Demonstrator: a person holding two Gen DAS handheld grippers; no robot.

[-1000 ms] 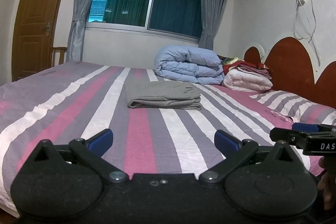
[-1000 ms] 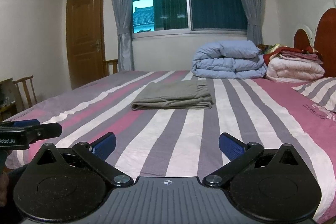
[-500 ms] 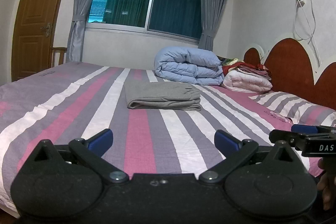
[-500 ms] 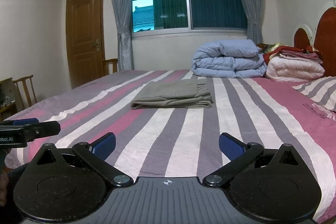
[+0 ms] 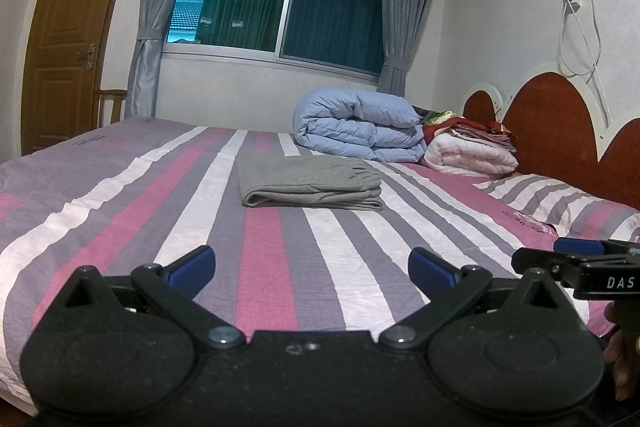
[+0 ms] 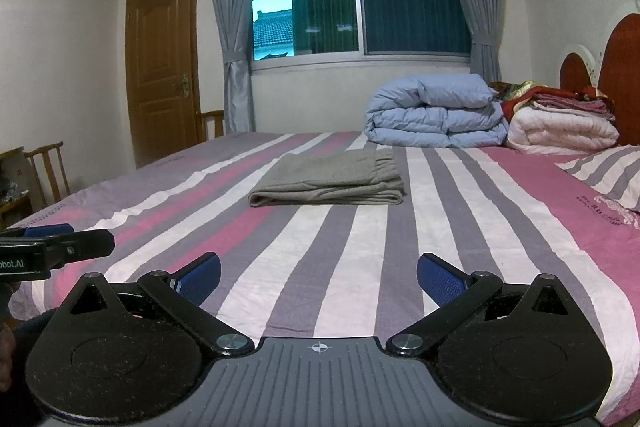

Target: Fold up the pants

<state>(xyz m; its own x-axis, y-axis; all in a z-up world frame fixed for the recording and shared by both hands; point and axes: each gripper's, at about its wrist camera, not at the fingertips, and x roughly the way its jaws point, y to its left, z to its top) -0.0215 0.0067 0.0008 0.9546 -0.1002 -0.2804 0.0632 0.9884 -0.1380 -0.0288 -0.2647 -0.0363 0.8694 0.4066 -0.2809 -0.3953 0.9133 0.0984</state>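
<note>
The grey pants lie folded in a flat rectangle in the middle of the striped bed; they also show in the right wrist view. My left gripper is open and empty, held low over the near edge of the bed, well short of the pants. My right gripper is open and empty too, beside it at the near edge. Each gripper shows at the edge of the other's view: the right gripper and the left gripper.
A folded blue duvet and a stack of white and red blankets sit at the far side by the red headboard. A striped pillow lies at right. A wooden chair and door stand at left.
Both grippers have drawn back and sunk slightly at the bed's near edge. The pants have not moved.
</note>
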